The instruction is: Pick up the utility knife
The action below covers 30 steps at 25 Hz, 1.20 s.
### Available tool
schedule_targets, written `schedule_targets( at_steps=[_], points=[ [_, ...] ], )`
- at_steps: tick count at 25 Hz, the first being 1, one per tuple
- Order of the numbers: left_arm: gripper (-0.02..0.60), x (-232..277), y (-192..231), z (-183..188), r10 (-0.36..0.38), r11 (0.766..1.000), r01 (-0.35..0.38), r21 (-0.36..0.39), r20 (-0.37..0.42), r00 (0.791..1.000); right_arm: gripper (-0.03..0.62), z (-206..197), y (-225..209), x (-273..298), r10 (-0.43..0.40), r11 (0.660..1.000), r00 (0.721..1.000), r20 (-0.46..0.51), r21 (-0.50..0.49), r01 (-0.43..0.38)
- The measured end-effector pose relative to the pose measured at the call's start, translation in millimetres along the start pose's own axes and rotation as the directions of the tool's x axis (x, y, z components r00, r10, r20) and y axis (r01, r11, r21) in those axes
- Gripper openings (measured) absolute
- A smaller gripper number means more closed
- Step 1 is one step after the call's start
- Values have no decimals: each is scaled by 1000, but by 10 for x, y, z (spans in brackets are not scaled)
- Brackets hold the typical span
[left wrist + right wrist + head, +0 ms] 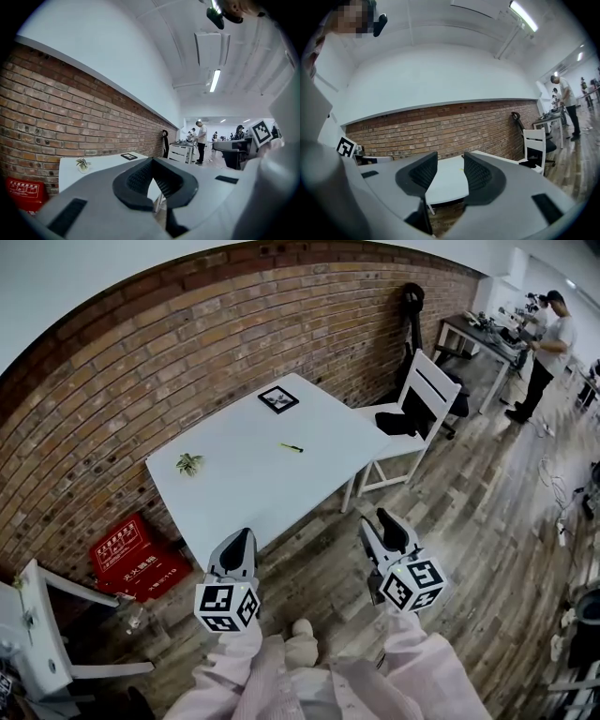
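Both tongs sit low in the head view, well short of the surface (251, 489), with bare floor between them and its near edge. The left tongs (241, 540) are at lower left of centre and the right tongs (382, 521) at lower right, both aimed up the frame toward the surface. I read this as the approach. Nothing is gripped and the reach has not begun.

In the left gripper view the pads meet at their tips, pressed together with nothing between them. In the right gripper view the pads stand spread, and a strip of the surface shows through the gap. That fits how I would run it: the right pair is ready to take, and the target lies nearer that side.

The knife (292, 447) lies flat on the surface, just right of its middle and near the centre of the head view. It is well apart from the plant (189, 463) at the left end and the marker tile (278, 398) at the upper corner. It shows as a short, thin sliver, yellow-green with a darker end, its length running roughly left to right. It is too small for me to tell whether the blade is out or which end is the handle. A chair (419, 401) stands just beside the surface's right edge, so I would come in over the near edge.
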<state>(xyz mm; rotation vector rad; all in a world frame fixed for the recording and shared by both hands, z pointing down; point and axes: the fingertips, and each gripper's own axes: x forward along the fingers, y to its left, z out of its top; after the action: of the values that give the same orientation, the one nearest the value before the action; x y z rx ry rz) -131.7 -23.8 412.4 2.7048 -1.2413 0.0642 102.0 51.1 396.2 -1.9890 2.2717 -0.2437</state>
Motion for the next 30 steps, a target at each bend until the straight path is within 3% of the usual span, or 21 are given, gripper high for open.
schedule_targets(
  at_steps=[9, 20, 30],
  points=[
    [-8, 609, 275, -34, -17, 1000, 16, -21, -23, 1000, 160, -112, -222, 658, 5, 1000, 999, -35, 13, -5],
    [-8, 1060, 385, -141, -37, 998, 34, -46, -58, 998, 160, -289, -410, 1079, 16, 999, 997, -73, 41, -13],
    [-8, 1625, 636, -221, 28, 994, -36, -99, -84, 996, 160, -355, -770, 1772, 74, 996, 989, -124, 56, -68]
  ],
)
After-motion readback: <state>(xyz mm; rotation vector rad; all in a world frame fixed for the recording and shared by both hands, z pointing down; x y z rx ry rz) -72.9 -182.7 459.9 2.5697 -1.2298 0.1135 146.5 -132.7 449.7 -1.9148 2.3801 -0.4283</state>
